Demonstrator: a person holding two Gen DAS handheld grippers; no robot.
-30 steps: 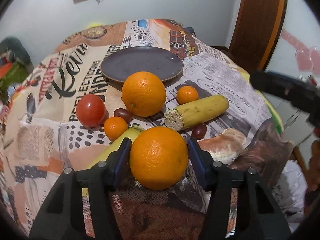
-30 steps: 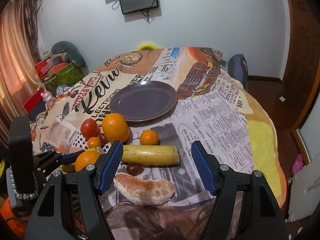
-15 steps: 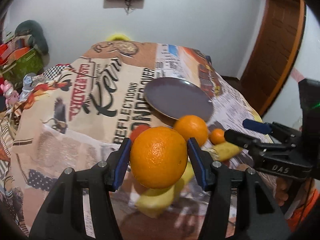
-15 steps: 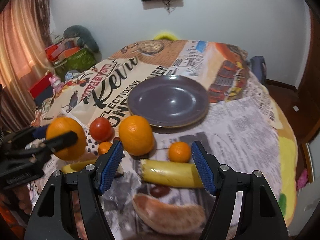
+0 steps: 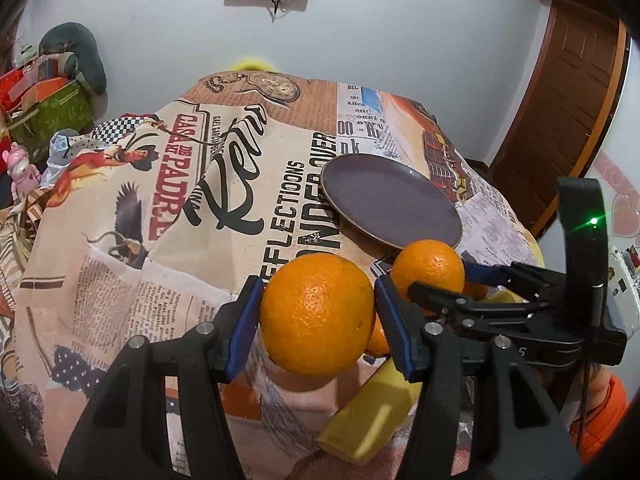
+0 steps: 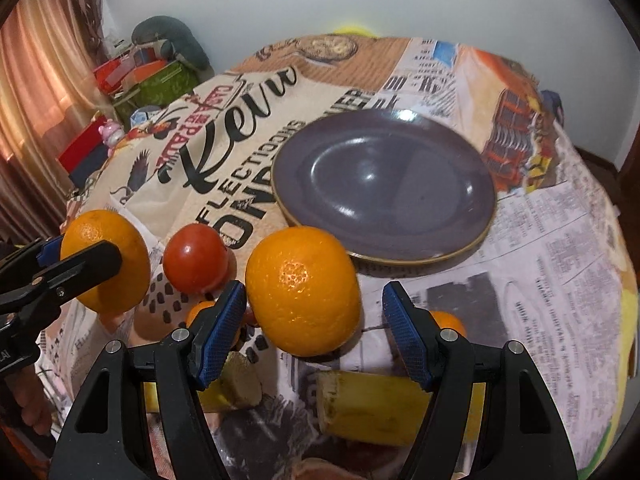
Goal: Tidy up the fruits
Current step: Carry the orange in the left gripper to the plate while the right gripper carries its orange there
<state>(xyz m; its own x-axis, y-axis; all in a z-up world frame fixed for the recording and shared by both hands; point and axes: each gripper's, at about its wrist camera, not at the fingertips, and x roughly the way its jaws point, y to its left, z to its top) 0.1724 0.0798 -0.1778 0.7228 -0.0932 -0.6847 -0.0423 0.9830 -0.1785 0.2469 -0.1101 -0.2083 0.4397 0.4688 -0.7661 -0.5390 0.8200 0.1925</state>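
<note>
Orange (image 5: 318, 314) sits clamped between my left gripper's (image 5: 318, 316) blue pads, lifted clear of the tablecloth (image 5: 180, 208). I hold it at its widest part so it can't roll out. I judge it's headed for the purple plate (image 5: 390, 204), which sits at 1 o'clock from it in the left wrist view and has nothing on it.

My right gripper (image 6: 314, 322) is spread wide, pads on either side of the second orange (image 6: 302, 290). The left pad is close to the skin and the right pad stands apart from it. Not gripping; that orange looks to rest on the cloth just short of the plate rim (image 6: 384, 258). My read: I'm lined up to take it next.

Around it in the right wrist view:
- tomato (image 6: 196, 258) at 9 o'clock of the second orange, near it
- cut banana piece (image 6: 374, 408) at 5 o'clock
- another yellow piece (image 6: 240, 384) at 7 o'clock
- a small mandarin (image 6: 448, 320) partly hidden behind the right finger

What each view adds:
- Left wrist shows the clamp on the held orange square-on. It hides the tomato and most of the pile behind that orange.
- Right wrist shows the held orange (image 6: 106, 260) from the side at 9 o'clock and the whole plate face, and it shows the right pads aren't touching.
</note>
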